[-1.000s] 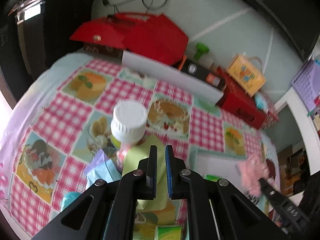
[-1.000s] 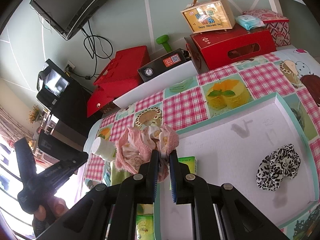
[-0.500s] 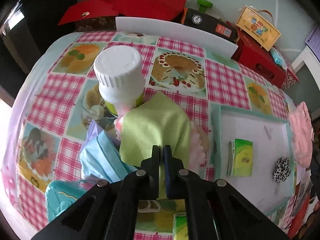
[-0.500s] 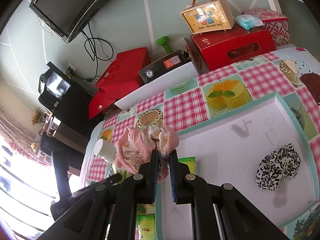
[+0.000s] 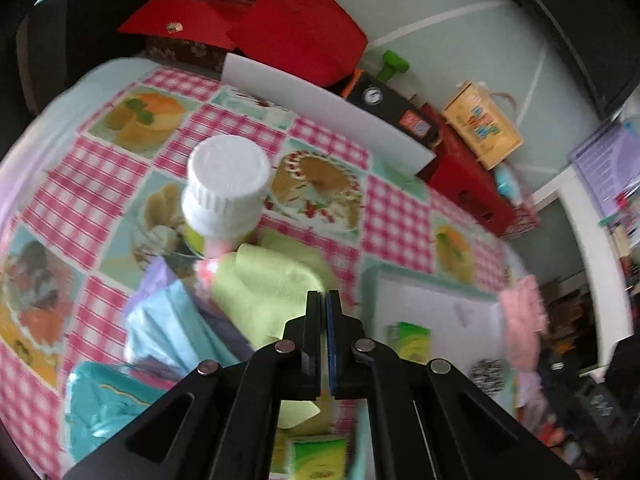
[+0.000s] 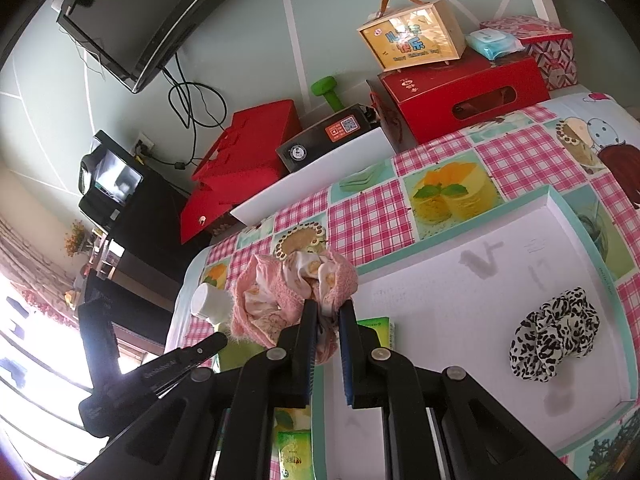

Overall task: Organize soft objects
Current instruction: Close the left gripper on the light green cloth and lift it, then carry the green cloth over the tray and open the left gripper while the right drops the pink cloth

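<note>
At the far left of our left wrist view sits a glossy turquoise plastic pouch (image 5: 108, 404), and beside it a heap of thin, slippery-looking pale blue and lilac cloths (image 5: 168, 320). We judge these are the unsorted soft things, heaped loose on the pink-checked, cake-printed tablecloth (image 5: 100, 184).

Behind them stands a hard bottle with a ribbed white screw cap (image 5: 226, 192), rigid and so probably not ours to move.

Next comes the nubby lime-green square cloth (image 5: 268, 284), draped limp over the heap. Our left gripper (image 5: 323, 300) is pinched fully together on its near edge; the pads meet with only fabric between them, a grip at the hem that should let the cloth hang free when lifted.

To the right lies the shallow white tray with a mint-green rim (image 6: 576, 216), seemingly the sorting place: a puffy leopard-print scrunchie (image 6: 554, 338) and a flat green tissue packet (image 6: 378, 330) lie in it already.

Our right gripper (image 6: 328, 314) clamps a fluffy pink ruffled garment with printed lining (image 6: 296, 292), bunched and held above the tray's left edge, ready to be laid down, we judge.
</note>
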